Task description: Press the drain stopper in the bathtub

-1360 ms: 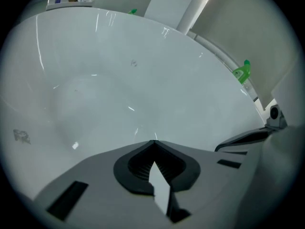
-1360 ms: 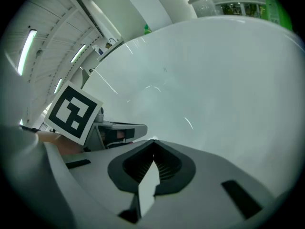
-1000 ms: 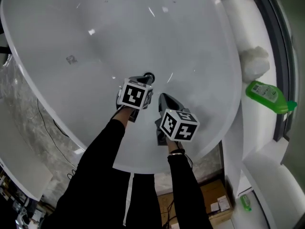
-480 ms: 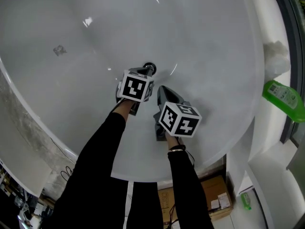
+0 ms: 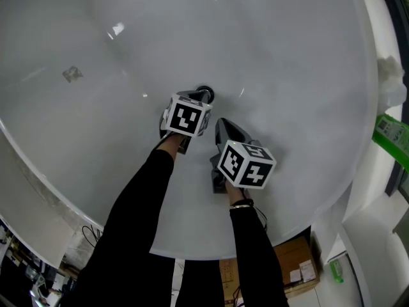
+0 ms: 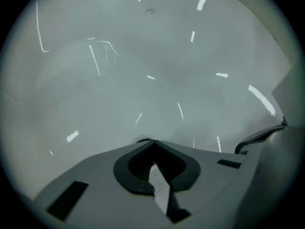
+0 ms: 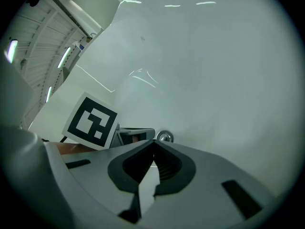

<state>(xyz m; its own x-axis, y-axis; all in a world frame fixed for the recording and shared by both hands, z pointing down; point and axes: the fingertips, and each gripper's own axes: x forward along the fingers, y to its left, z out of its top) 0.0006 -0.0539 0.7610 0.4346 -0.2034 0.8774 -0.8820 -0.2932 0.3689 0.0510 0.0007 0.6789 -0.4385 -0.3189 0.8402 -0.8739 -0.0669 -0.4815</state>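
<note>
The round chrome drain stopper (image 5: 208, 95) sits in the floor of the white bathtub (image 5: 287, 56). My left gripper (image 5: 197, 97) is shut and empty, and its tip lies right at the stopper's near edge. In the left gripper view only a dark sliver of the drain stopper (image 6: 141, 140) shows past the shut jaw tip (image 6: 152, 142). My right gripper (image 5: 219, 122) is also shut and empty, a little nearer to me and to the right. The right gripper view shows the drain stopper (image 7: 165, 137) just past the jaw tip (image 7: 153, 142), with the left gripper's marker cube (image 7: 93, 120) beside it.
A green bottle (image 5: 392, 139) and a white fluffy object (image 5: 391, 75) rest on the ledge right of the tub. A cardboard box (image 5: 294, 270) stands on the floor below the tub's near rim. A small sticker (image 5: 71, 74) marks the tub wall at the left.
The head view has shifted over the tub, so the ledge and bottle slid towards the right edge. Both grippers stay shut and hold about the same place by the stopper.
</note>
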